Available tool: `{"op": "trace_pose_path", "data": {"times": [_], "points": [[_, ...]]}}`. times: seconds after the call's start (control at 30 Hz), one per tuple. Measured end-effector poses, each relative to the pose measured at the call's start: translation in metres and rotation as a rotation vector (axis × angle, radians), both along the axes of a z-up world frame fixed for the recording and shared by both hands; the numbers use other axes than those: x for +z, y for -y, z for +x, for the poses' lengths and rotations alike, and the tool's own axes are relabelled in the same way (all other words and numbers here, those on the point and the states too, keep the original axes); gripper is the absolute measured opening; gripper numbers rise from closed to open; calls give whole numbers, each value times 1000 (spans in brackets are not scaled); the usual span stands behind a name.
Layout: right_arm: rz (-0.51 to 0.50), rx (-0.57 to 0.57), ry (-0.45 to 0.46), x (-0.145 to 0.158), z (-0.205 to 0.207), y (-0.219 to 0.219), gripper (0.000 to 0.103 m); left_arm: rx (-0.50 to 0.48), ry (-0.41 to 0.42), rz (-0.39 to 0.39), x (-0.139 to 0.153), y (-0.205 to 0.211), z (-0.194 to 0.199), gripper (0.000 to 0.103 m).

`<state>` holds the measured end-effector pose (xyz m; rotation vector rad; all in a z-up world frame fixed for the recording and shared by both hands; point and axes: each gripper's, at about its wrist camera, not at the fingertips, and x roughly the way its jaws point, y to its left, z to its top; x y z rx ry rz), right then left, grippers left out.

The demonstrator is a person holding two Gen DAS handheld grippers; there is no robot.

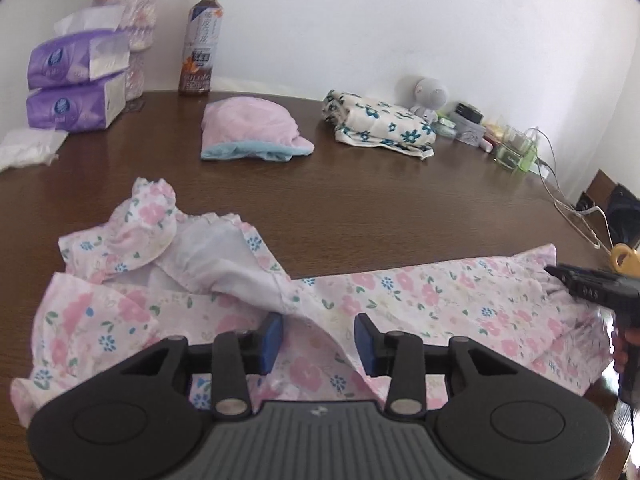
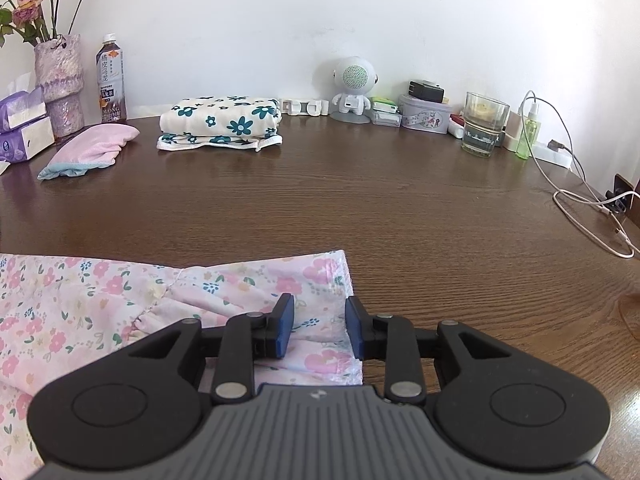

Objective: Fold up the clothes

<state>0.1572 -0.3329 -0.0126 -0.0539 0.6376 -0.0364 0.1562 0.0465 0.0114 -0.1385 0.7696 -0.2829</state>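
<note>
**Ana:** On the brown table [image 2: 360,208], near edge, the pink floral garment [image 1: 400,304] lies spread out, rumpled at its left end with the white lining turned up.

**Ben:** And the left gripper [image 1: 319,338]?

**Ana:** Low over the garment's middle, jaws partly apart, a raised fold of cloth running between the blue pads [image 1: 272,340]. Whether they press it, I cannot tell.

**Ben:** Right gripper [image 2: 320,330]?

**Ana:** At the garment's right end, by the hem. Jaws partly apart, fabric beneath them, pads clear of it as far as I can see.

**Ben:** Beyond the garment?

**Ana:** 2 folded items: a pink piece with a blue edge [image 1: 252,128], and right of it a cream piece with teal flowers [image 2: 220,120]. Further left, a tea bottle [image 1: 200,44] and 2 purple tissue packs [image 1: 76,84].
</note>
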Motion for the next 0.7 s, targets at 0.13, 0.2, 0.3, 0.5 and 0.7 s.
{"op": "trace_pose_path", "data": {"times": [0.13, 0.2, 0.3, 0.5, 0.7], "points": [[1, 12, 1, 0, -1, -1, 35, 59, 10, -64, -4, -6, 8, 2], [4, 16, 0, 1, -2, -1, 35, 73, 63, -72, 2, -7, 6, 1], [-9, 17, 2, 1, -2, -3, 35, 82, 110, -66, 8, -6, 7, 1], [-93, 22, 9, 0, -3, -16, 35, 98, 68, -48, -4, -4, 22, 2], [-138, 29, 13, 0, -4, -23, 35, 98, 38, -93, -7, -14, 16, 16]]}}
